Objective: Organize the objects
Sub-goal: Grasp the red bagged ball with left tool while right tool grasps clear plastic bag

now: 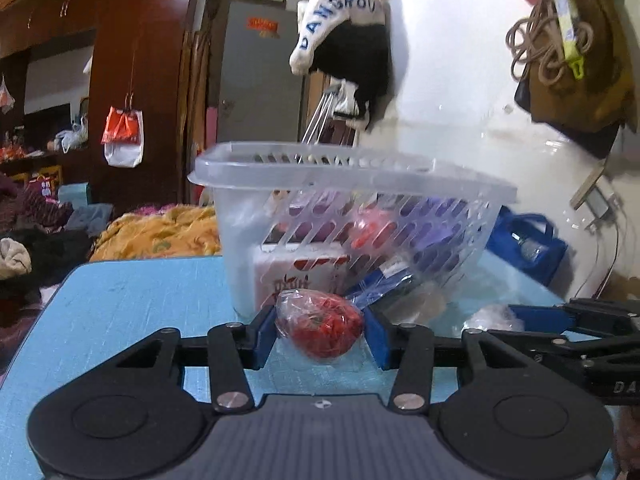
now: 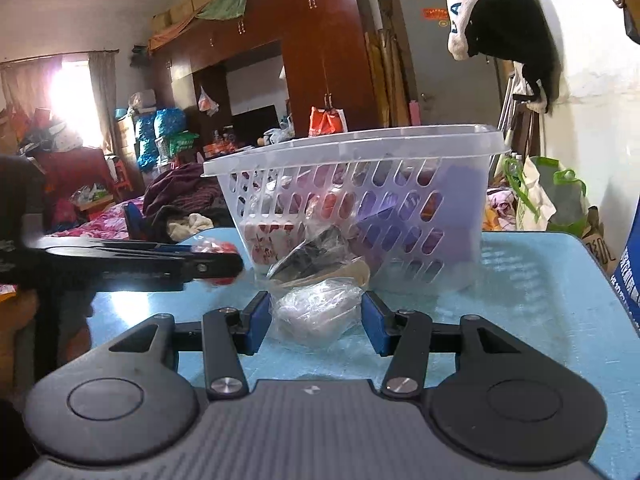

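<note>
A clear slotted plastic basket (image 1: 400,184) stands on the blue table (image 1: 120,304), with several packets inside. It also shows in the right wrist view (image 2: 460,200). My left gripper (image 1: 320,326) is shut on a red item wrapped in clear plastic (image 1: 320,324), just in front of the basket. My right gripper (image 2: 316,316) is shut on a white item in clear plastic (image 2: 316,312), also in front of the basket. The left gripper shows in the right wrist view (image 2: 216,264) at the left. A dark packet (image 2: 312,256) lies against the basket.
A bed piled with clothes (image 2: 180,200) lies behind the table. A wardrobe (image 2: 320,60) and door (image 1: 260,80) stand at the back. Bags hang on the white wall (image 1: 568,52). A blue bag (image 1: 528,244) sits beside the table.
</note>
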Tool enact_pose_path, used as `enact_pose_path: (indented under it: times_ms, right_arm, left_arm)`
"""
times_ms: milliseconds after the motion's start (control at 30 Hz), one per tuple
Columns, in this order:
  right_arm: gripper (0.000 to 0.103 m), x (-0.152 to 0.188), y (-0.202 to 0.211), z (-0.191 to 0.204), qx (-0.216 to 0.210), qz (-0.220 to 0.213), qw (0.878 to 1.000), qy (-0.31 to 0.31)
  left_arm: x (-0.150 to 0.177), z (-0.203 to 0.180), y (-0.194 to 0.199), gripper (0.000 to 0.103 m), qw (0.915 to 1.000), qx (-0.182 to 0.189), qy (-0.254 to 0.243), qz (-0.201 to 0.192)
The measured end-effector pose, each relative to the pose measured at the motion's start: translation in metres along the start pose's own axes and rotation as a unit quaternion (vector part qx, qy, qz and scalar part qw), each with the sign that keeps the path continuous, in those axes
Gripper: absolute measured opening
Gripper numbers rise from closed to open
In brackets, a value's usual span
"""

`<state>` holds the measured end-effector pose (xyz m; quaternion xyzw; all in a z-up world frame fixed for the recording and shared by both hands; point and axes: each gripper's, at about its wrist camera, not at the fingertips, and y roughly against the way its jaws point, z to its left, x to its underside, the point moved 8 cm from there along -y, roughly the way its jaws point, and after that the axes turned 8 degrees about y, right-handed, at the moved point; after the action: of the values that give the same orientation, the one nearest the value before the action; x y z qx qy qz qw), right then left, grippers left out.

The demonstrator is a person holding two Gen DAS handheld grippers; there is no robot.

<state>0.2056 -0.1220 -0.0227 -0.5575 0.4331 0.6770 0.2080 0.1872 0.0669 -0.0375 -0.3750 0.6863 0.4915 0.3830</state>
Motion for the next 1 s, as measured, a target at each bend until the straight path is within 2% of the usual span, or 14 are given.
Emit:
enact_pose_path:
  times_ms: [100, 733, 1000]
  right_arm:
    - [0.053, 0.0, 0.0, 0.0, 0.006, -0.001, 1.0, 0.002]
    - [0.053, 0.0, -0.002, 0.001, 0.006, -0.006, 1.0, 0.003]
    - [0.053, -0.002, 0.005, 0.002, 0.01, -0.026, 1.0, 0.008]
  left_arm:
    - [0.002, 0.003, -0.001, 0.051, 0.9997, 0.018, 0.017, 0.008]
    - [-0.002, 0.012, 0.007, 0.051, 0.9989, 0.029, 0.035, -0.014]
    - [-0.006, 0.015, 0.018, 0.051, 0.9974, 0.04, 0.04, -0.045]
